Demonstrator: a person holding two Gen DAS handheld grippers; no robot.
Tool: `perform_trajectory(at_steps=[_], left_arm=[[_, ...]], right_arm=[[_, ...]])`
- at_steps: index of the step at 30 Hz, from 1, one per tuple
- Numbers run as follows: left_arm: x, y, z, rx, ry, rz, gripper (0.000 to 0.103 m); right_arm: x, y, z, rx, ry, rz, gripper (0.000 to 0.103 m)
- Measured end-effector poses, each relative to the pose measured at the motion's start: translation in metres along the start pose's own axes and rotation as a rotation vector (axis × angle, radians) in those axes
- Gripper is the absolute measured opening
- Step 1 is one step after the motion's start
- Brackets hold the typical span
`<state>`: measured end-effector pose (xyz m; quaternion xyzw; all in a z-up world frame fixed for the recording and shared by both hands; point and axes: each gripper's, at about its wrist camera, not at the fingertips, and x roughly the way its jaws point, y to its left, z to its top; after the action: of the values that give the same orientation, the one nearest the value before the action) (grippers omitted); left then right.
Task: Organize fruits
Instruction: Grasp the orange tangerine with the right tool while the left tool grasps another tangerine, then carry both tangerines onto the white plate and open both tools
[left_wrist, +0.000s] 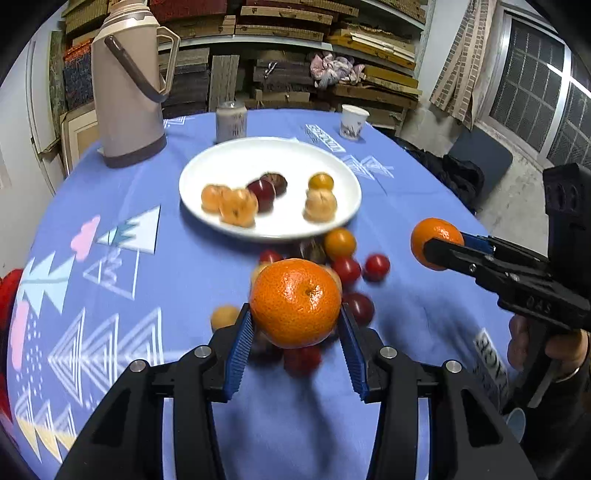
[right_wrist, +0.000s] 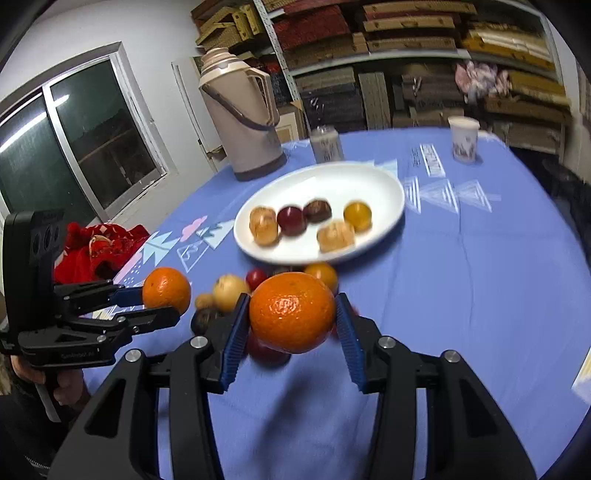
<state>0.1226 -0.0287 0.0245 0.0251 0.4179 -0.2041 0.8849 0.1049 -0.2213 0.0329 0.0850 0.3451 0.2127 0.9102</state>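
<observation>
Holding one orange in each tool: I see the left hand-held gripper (left_wrist: 296, 320) clamped on an orange (left_wrist: 295, 302), the right hand-held gripper (right_wrist: 291, 314) clamped on a second orange (right_wrist: 291, 312), both above the bench (left_wrist: 424, 317). Loose small fruits (left_wrist: 347, 269) lie below, just beside the white plate (left_wrist: 240, 162), which carries several more.

Plate (left_wrist: 207, 206) sits mid-table w/ several small fruits on it. Loose fruit pile (left_wrist: 343, 266) on the cloth (left_wrist: 424, 177) just near of the plate. Thermos (left_wrist: 129, 92) far left, can (left_wrist: 231, 121) behind the plate, cup (left_wrist: 353, 116) far right. Each gripper holds an orange above the pile: left gripper (left_wrist: 295, 321), right gripper (right_wrist: 291, 314).
</observation>
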Motion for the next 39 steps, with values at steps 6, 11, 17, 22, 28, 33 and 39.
perform_trajectory(at_steps=[6, 11, 17, 22, 28, 33, 39], left_arm=[[0.022, 0.007, 0.042, 0.005, -0.007, 0.009, 0.046], [0.059, 0.009, 0.072, -0.004, 0.023, -0.004, 0.046], [0.099, 0.007, 0.082, -0.006, 0.080, -0.002, 0.046], [0.112, 0.010, 0.085, -0.003, 0.093, 0.002, 0.046], [0.128, 0.014, 0.086, -0.014, 0.121, 0.031, 0.047], [0.126, 0.009, 0.083, 0.003, 0.109, 0.068, 0.074], [0.108, 0.008, 0.078, 0.005, 0.062, 0.126, 0.075]], right_arm=[[0.028, 0.005, 0.040, -0.049, -0.021, -0.052, 0.045], [0.069, 0.000, 0.067, -0.056, 0.001, -0.090, 0.045], [0.109, -0.027, 0.080, 0.032, 0.038, -0.088, 0.045], [0.121, -0.040, 0.074, 0.054, 0.048, -0.089, 0.045], [0.126, -0.044, 0.073, 0.028, 0.010, -0.161, 0.046], [0.130, -0.051, 0.069, 0.043, 0.001, -0.184, 0.062], [0.123, -0.053, 0.070, 0.064, -0.020, -0.170, 0.063]])
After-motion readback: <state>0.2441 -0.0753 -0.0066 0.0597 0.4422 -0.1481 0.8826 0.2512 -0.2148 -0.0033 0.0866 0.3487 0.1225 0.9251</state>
